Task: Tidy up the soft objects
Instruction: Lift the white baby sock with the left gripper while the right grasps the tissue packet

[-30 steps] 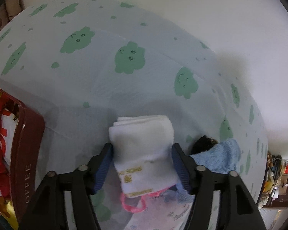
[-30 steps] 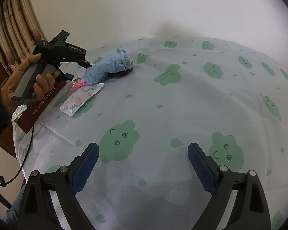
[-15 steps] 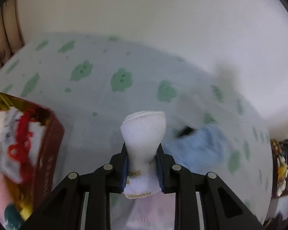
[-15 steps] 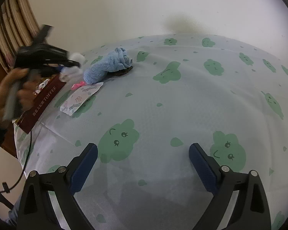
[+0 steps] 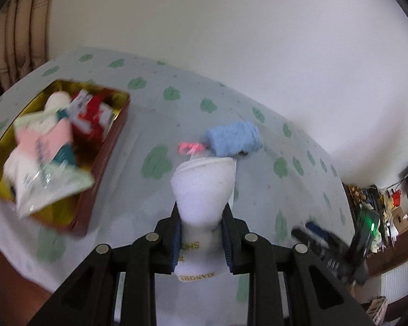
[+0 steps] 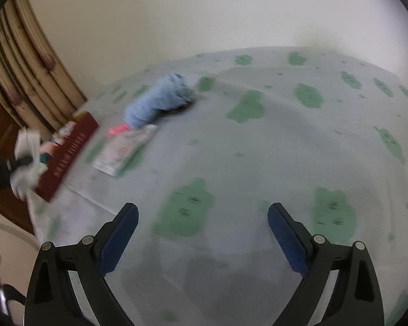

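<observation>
The tin (image 5: pixel 106 146) already holds several soft packs; the left hand-held gripper (image 5: pixel 202 233) pinches white socks (image 5: pixel 204 187), the right hand-held gripper (image 6: pixel 202 233) gapes empty, and the blue cloth (image 6: pixel 157 103) and packet (image 6: pixel 122 149) await on the desk (image 6: pixel 285 149).

White sock (image 5: pixel 204 187): soft knitted cloth, matt, with a woven band of gold lettering near the cuff.

Blue cloth (image 5: pixel 232 139): fluffy, looped pile like terry, matt and rough.

Tin box (image 5: pixel 100 163): metal by its look, dark red glossy outside, shiny gold inside.

Packet (image 6: pixel 122 149): thin glossy plastic film, printed and lightly crinkled. The packs in the box (image 5: pixel 45 160) show the same shiny wrap.

Tablecloth (image 6: pixel 258 149): thin, smooth, matt sheet with printed green shapes and fold creases; cloth or plastic cannot be told.

Gripper fingers (image 6: pixel 288 236): matt black hard plastic with ribbed blue pads and bright metal pins.

Wall (image 5: pixel 231 40): smooth, matt, painted.
</observation>
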Available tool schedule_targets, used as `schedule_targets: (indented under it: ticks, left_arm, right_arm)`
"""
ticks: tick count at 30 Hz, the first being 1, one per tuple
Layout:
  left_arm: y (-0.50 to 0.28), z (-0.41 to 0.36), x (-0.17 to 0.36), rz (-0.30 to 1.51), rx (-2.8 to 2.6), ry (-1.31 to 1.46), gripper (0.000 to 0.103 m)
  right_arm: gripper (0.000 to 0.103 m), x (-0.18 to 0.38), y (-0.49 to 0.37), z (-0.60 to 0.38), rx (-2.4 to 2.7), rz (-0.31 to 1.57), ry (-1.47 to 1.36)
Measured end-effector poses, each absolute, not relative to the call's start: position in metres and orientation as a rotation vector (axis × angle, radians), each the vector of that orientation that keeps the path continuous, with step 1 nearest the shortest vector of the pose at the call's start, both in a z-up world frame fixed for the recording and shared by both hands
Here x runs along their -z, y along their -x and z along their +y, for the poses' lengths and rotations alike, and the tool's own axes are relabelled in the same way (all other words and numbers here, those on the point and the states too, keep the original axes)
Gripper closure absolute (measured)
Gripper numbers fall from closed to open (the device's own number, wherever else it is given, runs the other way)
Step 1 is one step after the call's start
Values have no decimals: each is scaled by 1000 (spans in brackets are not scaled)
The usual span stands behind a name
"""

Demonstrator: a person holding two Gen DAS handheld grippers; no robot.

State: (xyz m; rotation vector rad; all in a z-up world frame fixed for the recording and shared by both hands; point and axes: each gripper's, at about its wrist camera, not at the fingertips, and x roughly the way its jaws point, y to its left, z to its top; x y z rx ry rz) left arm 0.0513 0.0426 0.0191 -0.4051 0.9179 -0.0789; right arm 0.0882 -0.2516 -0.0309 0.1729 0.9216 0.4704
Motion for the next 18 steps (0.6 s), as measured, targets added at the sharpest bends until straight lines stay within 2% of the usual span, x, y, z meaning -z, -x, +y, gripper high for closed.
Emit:
schedule_targets:
  ticks: [5, 8, 18]
  left_arm:
    - [-16, 52, -25, 902, 58, 387, 77]
    - [0, 60, -32, 867, 68, 400, 76]
    - [34, 97, -58, 754, 52, 374, 75]
  right_arm:
    - [8, 14, -99, -184, -557, 959, -215]
    - [2, 11, -117, -147, -503, 994, -200]
    - [2, 42, -164, -78, -279, 1141, -158]
